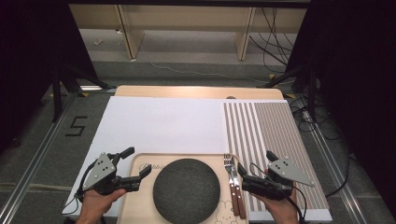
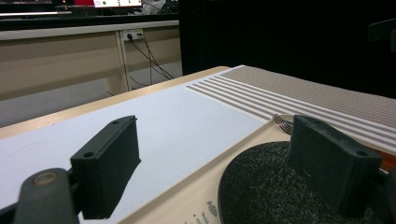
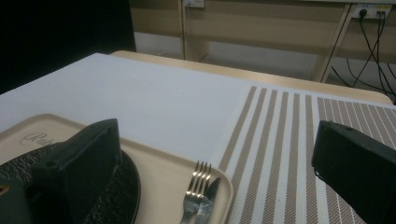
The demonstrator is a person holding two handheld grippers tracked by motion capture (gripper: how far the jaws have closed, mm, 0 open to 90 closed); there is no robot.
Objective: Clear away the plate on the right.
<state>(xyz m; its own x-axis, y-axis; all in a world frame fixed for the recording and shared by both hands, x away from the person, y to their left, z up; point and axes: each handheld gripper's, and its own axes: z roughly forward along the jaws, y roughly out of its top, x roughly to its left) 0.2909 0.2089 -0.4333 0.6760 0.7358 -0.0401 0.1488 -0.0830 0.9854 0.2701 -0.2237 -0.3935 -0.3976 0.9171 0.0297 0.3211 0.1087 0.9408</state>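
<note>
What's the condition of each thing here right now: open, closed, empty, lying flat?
Left gripper: open, holding nothing, one jaw over the tray's edge.
Right gripper: open, holding nothing.
Beige plastic tray: flat on the table.
Round dark stone-like plate: empty, on the tray.
Wooden-handled fork: lying flat on the tray.
Wooden-handled knife: flat beside the fork.
Brown-striped placemat: spread flat.

A beige tray (image 1: 140,205) is lying flat at the table's near edge, carrying a round dark grey plate (image 1: 186,189) in its middle and a wooden-handled fork (image 1: 230,179) and knife (image 1: 237,186) lying side by side along its right.
</note>
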